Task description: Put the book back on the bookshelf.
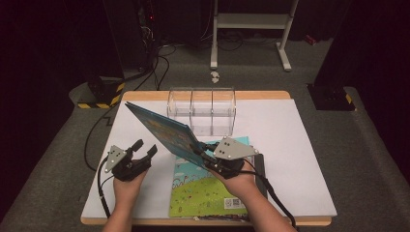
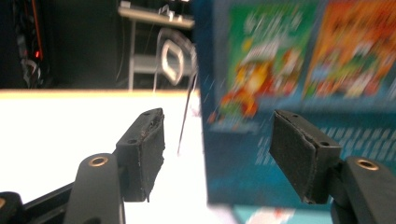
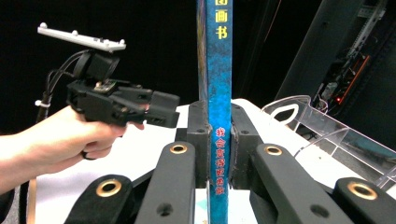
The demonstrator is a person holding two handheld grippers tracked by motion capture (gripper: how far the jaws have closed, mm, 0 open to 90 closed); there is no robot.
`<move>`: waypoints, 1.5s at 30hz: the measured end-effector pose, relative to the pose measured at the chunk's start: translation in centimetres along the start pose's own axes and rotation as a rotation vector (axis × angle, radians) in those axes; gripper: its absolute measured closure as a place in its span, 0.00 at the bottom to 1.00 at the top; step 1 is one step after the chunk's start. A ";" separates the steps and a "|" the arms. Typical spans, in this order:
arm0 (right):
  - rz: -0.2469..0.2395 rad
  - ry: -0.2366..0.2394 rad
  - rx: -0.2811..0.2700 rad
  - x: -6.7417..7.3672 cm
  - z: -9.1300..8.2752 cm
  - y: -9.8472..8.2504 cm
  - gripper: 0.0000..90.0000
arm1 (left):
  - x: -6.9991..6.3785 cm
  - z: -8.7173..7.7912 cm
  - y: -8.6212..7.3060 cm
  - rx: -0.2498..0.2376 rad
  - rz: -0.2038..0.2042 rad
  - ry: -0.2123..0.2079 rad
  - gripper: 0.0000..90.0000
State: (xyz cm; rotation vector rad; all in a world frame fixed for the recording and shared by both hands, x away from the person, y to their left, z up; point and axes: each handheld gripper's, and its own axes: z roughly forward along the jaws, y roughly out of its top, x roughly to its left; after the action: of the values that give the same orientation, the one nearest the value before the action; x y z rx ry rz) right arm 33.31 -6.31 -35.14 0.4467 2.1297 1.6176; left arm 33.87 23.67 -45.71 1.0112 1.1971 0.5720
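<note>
The right tongs (image 3: 218,140) pinch the spine of a blue book (image 3: 218,70) and hold it up off the table (image 1: 290,145). The left tongs (image 2: 217,154) are open with nothing in them, and the book's cover is just past them. Another book (image 1: 203,193) lies flat under the right tongs.

We read 画书 in yellow near the top of the blue book's spine (image 3: 218,70), above the right gripper's (image 3: 218,154) clamped jaws | red characters lower on that spine, between the jaws, too small for us to read | QR code on the green book (image 1: 208,191), just beside that gripper, unreadable.
</note>
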 end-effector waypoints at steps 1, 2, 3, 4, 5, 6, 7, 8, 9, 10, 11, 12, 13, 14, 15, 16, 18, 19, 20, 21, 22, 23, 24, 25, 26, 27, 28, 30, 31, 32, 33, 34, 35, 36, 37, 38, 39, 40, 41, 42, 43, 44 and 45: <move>0.001 -0.006 -0.001 0.0 0.0 0.0 0.91 | 0.4 -0.2 -0.2 0.034 0.015 0.019 0.40; 0.010 -0.015 -0.004 0.0 0.0 0.0 0.91 | 0.9 -0.2 -0.4 0.065 0.025 0.040 0.40; 0.023 -0.019 -0.007 0.0 0.1 0.0 0.92 | 1.3 -0.3 -0.6 0.096 0.018 0.056 0.40; 0.031 -0.024 -0.011 -0.1 0.1 0.0 0.92 | 1.8 -0.4 -0.8 0.113 0.015 0.072 0.40; 0.040 -0.027 -0.012 -0.2 0.1 0.0 0.92 | 2.1 -0.5 -1.0 0.112 0.014 0.084 0.40; 0.052 -0.027 -0.015 -0.2 0.2 0.1 0.92 | 2.3 -0.6 -1.2 0.108 0.020 0.094 0.40; 0.064 -0.024 -0.017 -0.4 0.3 0.1 0.92 | 2.5 -0.7 -1.4 0.117 0.049 0.111 0.41; 0.076 -0.021 -0.021 -0.5 0.3 0.2 0.92 | 2.6 -0.7 -1.6 0.114 0.054 0.124 0.41; 0.089 -0.018 -0.025 -0.7 0.4 0.3 0.92 | 2.8 -0.8 -1.7 0.121 0.066 0.125 0.41; 0.102 -0.015 -0.029 -0.8 0.5 0.4 0.92 | 2.9 -0.8 -1.8 0.123 0.069 0.126 0.41; 0.111 -0.016 -0.033 -0.8 0.7 0.5 0.92 | 3.0 -0.8 -1.8 0.124 0.069 0.128 0.41; 0.116 -0.018 -0.037 -0.9 0.9 0.6 0.92 | 3.0 -0.8 -1.9 0.116 0.065 0.124 0.41; 0.121 -0.021 -0.042 -0.9 1.1 0.7 0.92 | 3.1 -0.9 -1.9 0.113 0.067 0.119 0.41; 0.124 -0.024 -0.046 -0.9 1.3 0.8 0.92 | 3.2 -1.0 -1.9 0.108 0.070 0.121 0.40; 0.126 -0.025 -0.051 -0.9 1.6 1.0 0.92 | 3.2 -1.0 -1.9 0.103 0.072 0.120 0.40; 0.131 -0.027 -0.055 -0.9 1.8 1.1 0.92 | 3.3 -1.0 -1.9 0.092 0.068 0.118 0.41; 0.134 -0.032 -0.064 -0.9 2.4 1.5 0.92 | 3.5 -1.2 -1.8 0.085 0.067 0.115 0.41; 0.136 -0.035 -0.066 -0.9 2.7 1.7 0.92 | 3.6 -1.2 -1.7 0.084 0.067 0.118 0.39; 0.135 -0.038 -0.069 -0.9 3.0 2.0 0.92 | 3.7 -1.3 -1.7 0.079 0.063 0.118 0.39; 0.136 -0.040 -0.072 -1.0 3.4 2.3 0.92 | 3.8 -1.3 -1.6 0.071 0.053 0.117 0.39; 0.137 -0.041 -0.072 -1.0 3.8 2.6 0.92 | 3.9 -1.3 -1.5 0.071 0.049 0.116 0.39; 0.133 -0.043 -0.072 -1.0 4.2 2.9 0.92 | 4.0 -1.4 -1.5 0.065 0.044 0.119 0.40; 0.130 -0.044 -0.073 -1.0 4.6 3.2 0.92 | 4.1 -1.5 -1.4 0.065 0.043 0.119 0.40; 0.129 -0.046 -0.072 -1.0 5.1 3.5 0.92 | 4.1 -1.5 -1.4 0.056 0.028 0.122 0.39; 0.124 -0.048 -0.070 -1.0 5.6 3.7 0.92 | 4.2 -1.5 -1.3 0.053 0.022 0.124 0.39; 0.115 -0.051 -0.067 -0.9 6.0 3.9 0.92 | 4.3 -1.6 -1.2 0.049 0.021 0.125 0.39; 0.109 -0.054 -0.069 -0.9 6.4 4.1 0.92 | 4.3 -1.7 -1.1 0.040 0.014 0.127 0.39; 0.108 -0.054 -0.074 -0.9 7.2 4.5 0.92 | 4.4 -1.8 -1.0 0.033 0.010 0.131 0.39; 0.112 -0.052 -0.078 -1.0 7.5 4.8 0.92 | 4.5 -1.9 -0.9 0.033 0.010 0.132 0.39; 0.117 -0.052 -0.084 -1.1 7.9 5.0 0.92 | 4.6 -1.9 -0.9 0.028 0.000 0.133 0.39; 0.124 -0.054 -0.093 -1.1 8.3 5.1 0.92 | 4.6 -1.9 -0.8 0.027 -0.004 0.134 0.39; 0.131 -0.056 -0.101 -1.2 8.7 5.3 0.92 | 4.6 -1.9 -0.8 0.023 -0.008 0.135 0.39; 0.132 -0.062 -0.109 -1.2 9.1 5.4 0.92 | 4.6 -1.9 -0.9 0.026 -0.005 0.135 0.39; 0.138 -0.065 -0.114 -1.3 9.5 5.5 0.92 | 4.6 -1.9 -0.9 0.029 -0.004 0.135 0.39; 0.140 -0.068 -0.119 -1.3 10.0 5.6 0.92 | 4.6 -1.9 -0.9 0.035 0.004 0.134 0.39; 0.148 -0.068 -0.125 -1.4 10.3 5.6 0.92 | 4.6 -1.8 -1.0 0.035 0.002 0.133 0.39; 0.159 -0.067 -0.132 -1.4 10.8 5.5 0.92 | 4.6 -1.8 -1.0 0.034 0.000 0.133 0.39; 0.165 -0.066 -0.135 -1.5 11.0 5.4 0.92 | 4.6 -1.8 -1.0 0.040 0.003 0.132 0.38; 0.176 -0.063 -0.140 -1.5 11.3 5.3 0.92 | 4.6 -1.8 -1.0 0.041 0.003 0.131 0.38; 0.181 -0.062 -0.139 -1.5 11.5 5.1 0.92 | 4.6 -1.8 -1.1 0.044 0.007 0.130 0.38; 0.186 -0.063 -0.136 -1.5 11.7 4.9 0.92 | 4.6 -1.8 -1.1 0.045 0.009 0.129 0.38; 0.186 -0.065 -0.131 -1.5 11.9 4.6 0.92 | 4.5 -1.8 -1.1 0.044 0.010 0.126 0.38; 0.187 -0.068 -0.123 -1.5 12.0 4.4 0.92 | 4.5 -1.8 -1.0 0.043 0.010 0.125 0.38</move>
State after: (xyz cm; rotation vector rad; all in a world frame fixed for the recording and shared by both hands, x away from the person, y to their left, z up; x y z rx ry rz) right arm 40.79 4.00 -33.46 0.6682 1.9755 1.7967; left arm 33.40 27.50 -48.87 1.0304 1.3199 0.6273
